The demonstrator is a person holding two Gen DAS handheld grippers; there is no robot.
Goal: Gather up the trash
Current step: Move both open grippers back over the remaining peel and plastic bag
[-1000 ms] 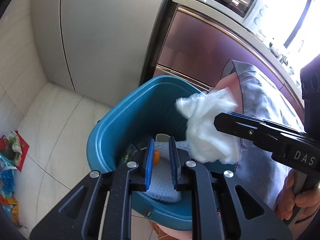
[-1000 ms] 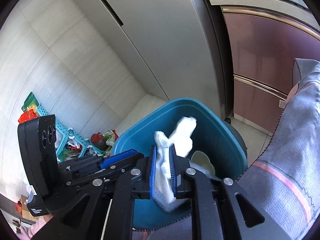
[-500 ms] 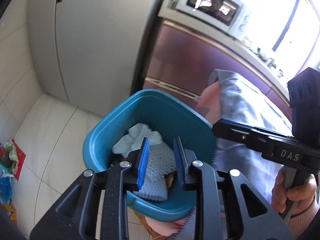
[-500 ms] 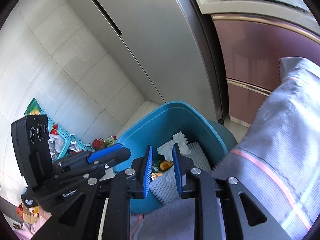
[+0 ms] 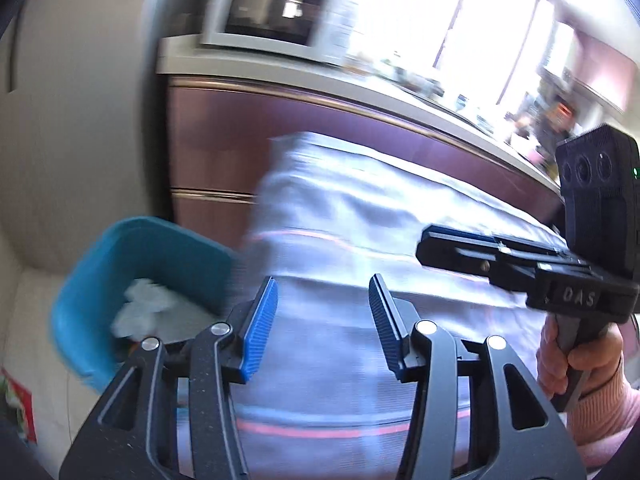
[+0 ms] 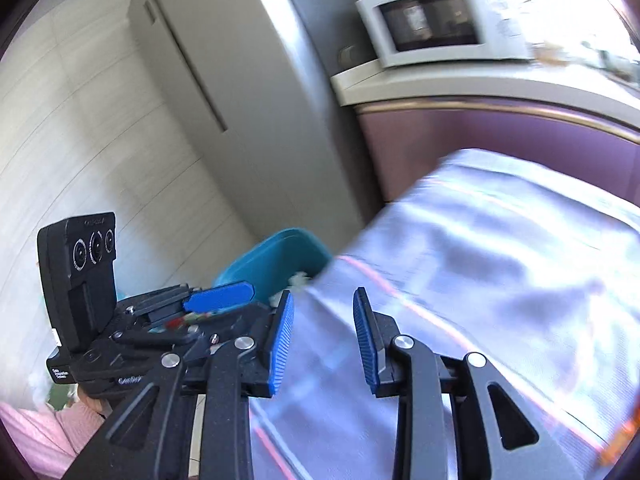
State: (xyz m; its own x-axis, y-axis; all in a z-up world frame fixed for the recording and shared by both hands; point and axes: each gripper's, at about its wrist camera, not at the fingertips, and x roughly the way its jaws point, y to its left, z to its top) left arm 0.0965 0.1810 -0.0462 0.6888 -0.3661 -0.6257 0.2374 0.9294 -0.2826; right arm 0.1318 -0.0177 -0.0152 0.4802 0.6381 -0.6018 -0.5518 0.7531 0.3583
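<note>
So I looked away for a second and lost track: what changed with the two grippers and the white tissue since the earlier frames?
The right gripper let go of the white tissue, which now lies in the blue bin. Both grippers pulled back from over the bin to above the striped cloth; the left gripper is empty too, and both sets of jaws are opening. The bin stayed beside the cloth.

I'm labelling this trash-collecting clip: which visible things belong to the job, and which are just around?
Job:
- teal plastic bin
- crumpled white tissue inside it
- left gripper, right gripper, both empty, jaws opening

Just around:
- white microwave
- grey striped cloth
- maroon cabinet
</note>
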